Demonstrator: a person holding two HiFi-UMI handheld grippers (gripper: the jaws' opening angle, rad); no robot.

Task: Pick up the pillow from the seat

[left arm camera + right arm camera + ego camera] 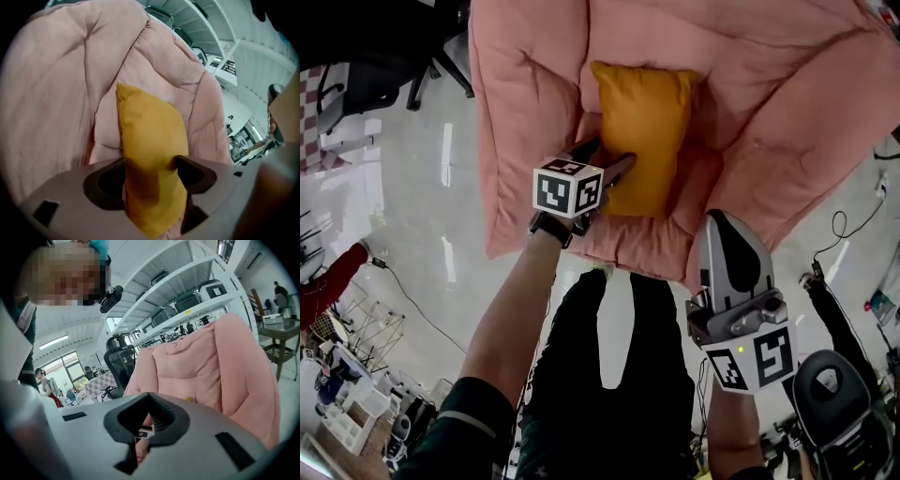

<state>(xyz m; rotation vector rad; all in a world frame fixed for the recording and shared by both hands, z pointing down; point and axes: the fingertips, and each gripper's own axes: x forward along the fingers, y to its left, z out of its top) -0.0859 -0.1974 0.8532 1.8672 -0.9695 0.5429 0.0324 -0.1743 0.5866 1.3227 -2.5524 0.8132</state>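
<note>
Pillow point(645, 127) lies on the pink seat point(525, 94); our left tongs point(611, 157) straddle it, spread wide, while our right tongs point(724, 223) hang pressed together nearby.

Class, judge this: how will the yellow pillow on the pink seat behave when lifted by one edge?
Probably floppy: the pillow looks soft and plump, so held at one edge by the left gripper it would likely sag. Likely light for its size, being stuffed fabric. Unlikely to slip or roll: its cloth looks matte and it rests against the padded seat.
</note>
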